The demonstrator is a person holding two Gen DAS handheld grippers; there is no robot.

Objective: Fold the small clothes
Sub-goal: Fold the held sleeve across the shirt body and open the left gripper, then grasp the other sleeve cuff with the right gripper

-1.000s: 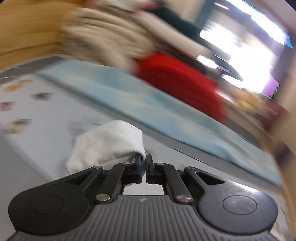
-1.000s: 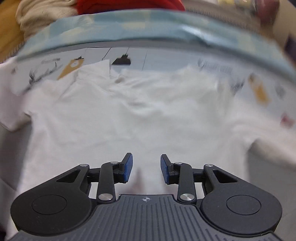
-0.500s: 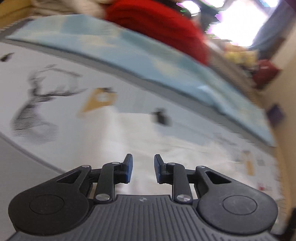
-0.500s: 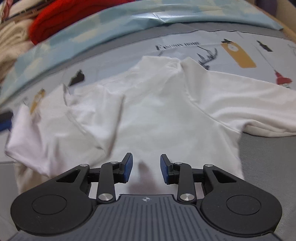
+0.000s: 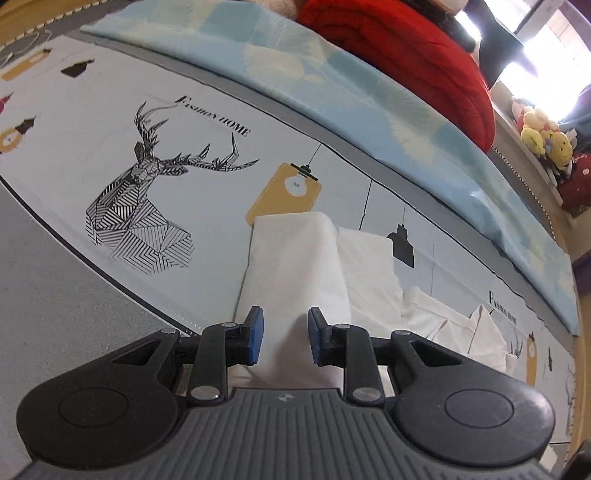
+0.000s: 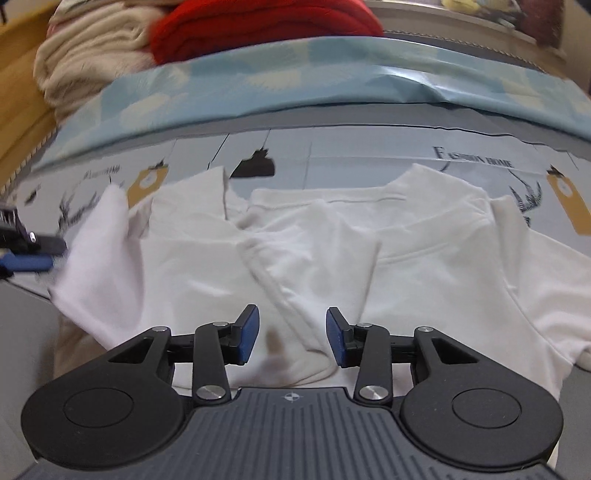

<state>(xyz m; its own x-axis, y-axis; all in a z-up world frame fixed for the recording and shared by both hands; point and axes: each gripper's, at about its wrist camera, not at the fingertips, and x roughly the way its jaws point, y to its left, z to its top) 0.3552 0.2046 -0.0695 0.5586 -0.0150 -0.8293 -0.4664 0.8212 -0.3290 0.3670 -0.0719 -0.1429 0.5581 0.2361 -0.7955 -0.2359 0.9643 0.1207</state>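
The white shirt lies spread on the printed bedsheet, collar toward the blue blanket at the far side. Its right sleeve runs out flat to the right, while its left sleeve is now folded in over the body as a narrow band. That is the change that matters. A second ago your left gripper was clamped shut with a bunch of white cloth at its tips; half a second ago it had let go, and now its jaws stand a little apart with the folded sleeve lying between them, the pads not pressing on it. So the first side fold looks delivered and released, though a hump and some creasing near the middle of the chest suggest it is not quite flat.

Your right gripper hovers low over the lower middle of the shirt, beside a diagonal ridge of cloth. Its jaws have just been opening and now stand moderately wide, with fabric beneath the gap but nothing gripped. A small brownish mark shows on the cloth just by its left pad.

You have both grippers free, so the likely next step is the right sleeve or the hem. Take only one layer there, or you risk dragging the fresh fold open.

Beyond the blanket sit a red bundle and a cream one, well clear.
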